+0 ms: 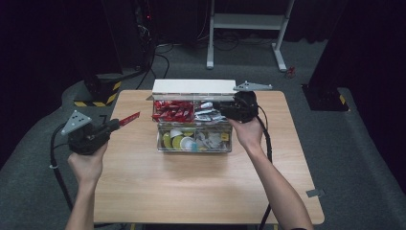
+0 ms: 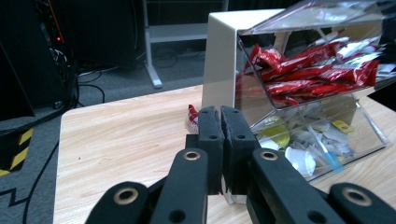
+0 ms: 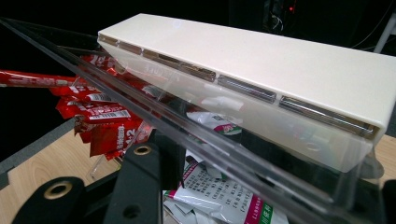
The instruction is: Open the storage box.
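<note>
- Red sachets [image 1: 173,111] and white sachets [image 1: 210,114] fill the clear organiser box [image 1: 194,143].
- Cream lid [image 1: 193,86].
- Light wood table [image 1: 191,187].
- Yellow-and-black striped base [image 1: 98,95].
- Black left gripper [image 1: 116,124].

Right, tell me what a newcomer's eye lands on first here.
The clear box mid-table, its upper tier packed with bright red packets. Next, the left gripper left of the box, shut on one red packet. The right gripper reaches into the box's upper right compartment, over the white sachets.
</note>
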`<move>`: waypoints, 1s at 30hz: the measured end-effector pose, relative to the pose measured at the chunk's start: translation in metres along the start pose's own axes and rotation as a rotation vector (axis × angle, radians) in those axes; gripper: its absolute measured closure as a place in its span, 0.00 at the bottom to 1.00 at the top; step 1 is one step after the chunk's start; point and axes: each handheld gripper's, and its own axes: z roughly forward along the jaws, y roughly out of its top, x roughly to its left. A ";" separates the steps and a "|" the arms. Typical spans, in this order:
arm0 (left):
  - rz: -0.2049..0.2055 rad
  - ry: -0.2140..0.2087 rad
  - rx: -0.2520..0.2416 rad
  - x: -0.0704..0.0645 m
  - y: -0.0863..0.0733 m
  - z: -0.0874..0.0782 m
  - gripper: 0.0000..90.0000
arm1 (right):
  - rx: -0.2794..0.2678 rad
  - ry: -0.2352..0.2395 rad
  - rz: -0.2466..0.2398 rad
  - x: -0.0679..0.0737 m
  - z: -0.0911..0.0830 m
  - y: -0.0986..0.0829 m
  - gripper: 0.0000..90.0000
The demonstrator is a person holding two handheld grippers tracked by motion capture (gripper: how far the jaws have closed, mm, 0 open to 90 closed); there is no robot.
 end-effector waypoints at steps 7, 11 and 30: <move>0.002 -0.006 0.005 -0.002 -0.004 0.011 0.97 | 0.003 -0.001 -0.001 0.000 -0.002 0.000 0.68; 0.007 -0.002 0.006 -0.004 -0.008 0.017 0.97 | -0.003 0.000 -0.003 0.001 -0.003 0.000 0.67; -0.056 0.009 0.020 0.001 -0.028 0.042 0.97 | -0.003 -0.004 -0.017 -0.002 -0.012 -0.001 0.68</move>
